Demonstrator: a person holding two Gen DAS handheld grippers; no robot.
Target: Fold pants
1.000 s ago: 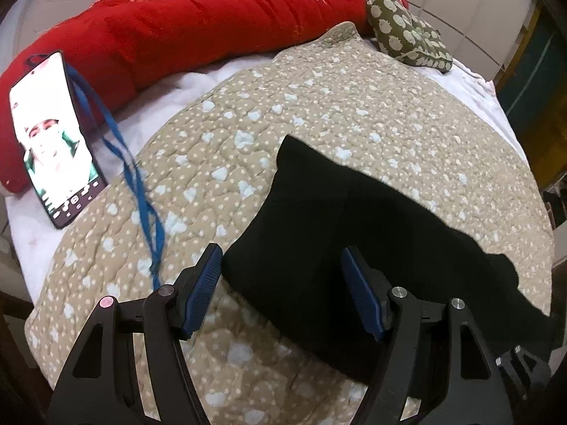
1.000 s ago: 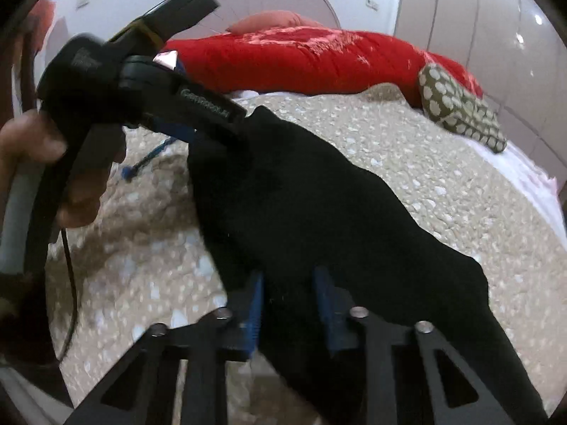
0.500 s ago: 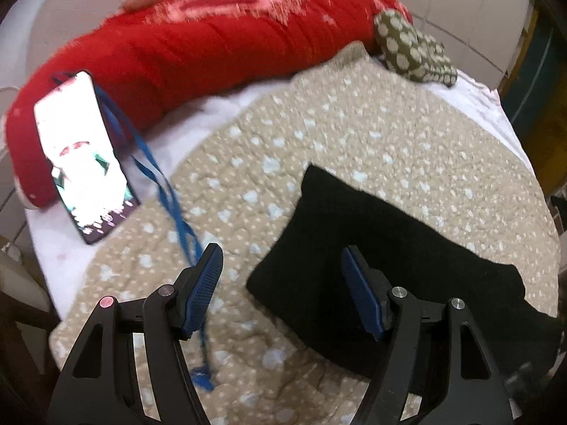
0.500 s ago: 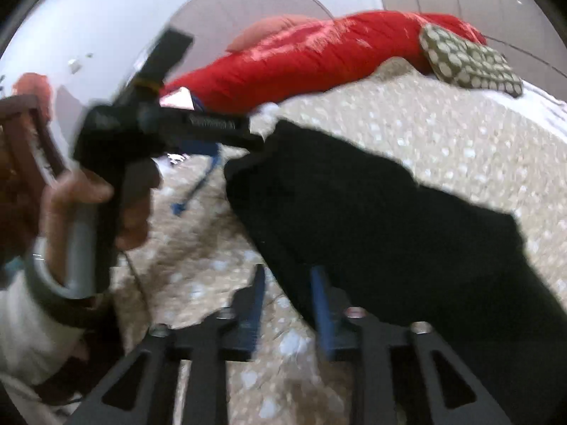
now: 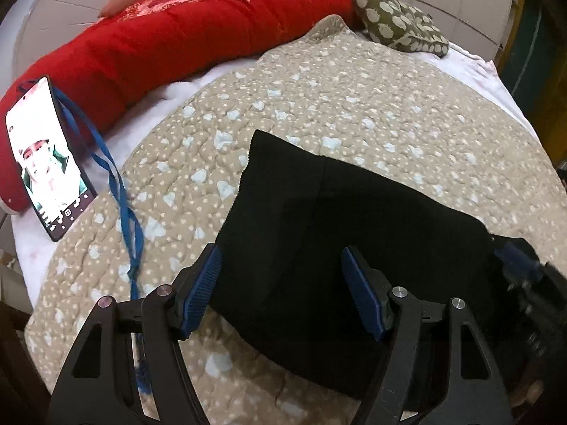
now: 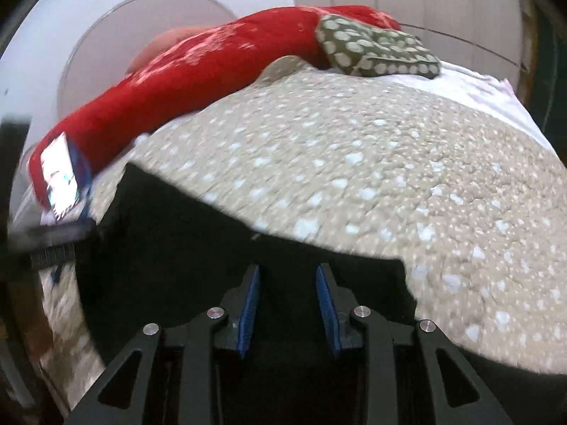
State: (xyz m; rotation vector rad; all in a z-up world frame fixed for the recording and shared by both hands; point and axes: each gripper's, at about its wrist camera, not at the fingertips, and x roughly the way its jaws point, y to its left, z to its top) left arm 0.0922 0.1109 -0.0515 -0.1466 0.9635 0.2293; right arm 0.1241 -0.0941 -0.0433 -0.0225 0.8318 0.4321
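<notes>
Pants, black and folded into a flat rectangle, lie on a beige quilt dotted with pale spots. Left gripper hovers over their near edge with its 2 blue-padded fingers spread wide, holding nothing. Right gripper sits low over the dark cloth, fingers parted with a moderate gap; whether they touch the fabric cannot be told. A lit phone leans against a red pillow.

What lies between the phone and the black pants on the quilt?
In the left wrist view, a blue lanyard lies on the quilt between phone and pants.
</notes>
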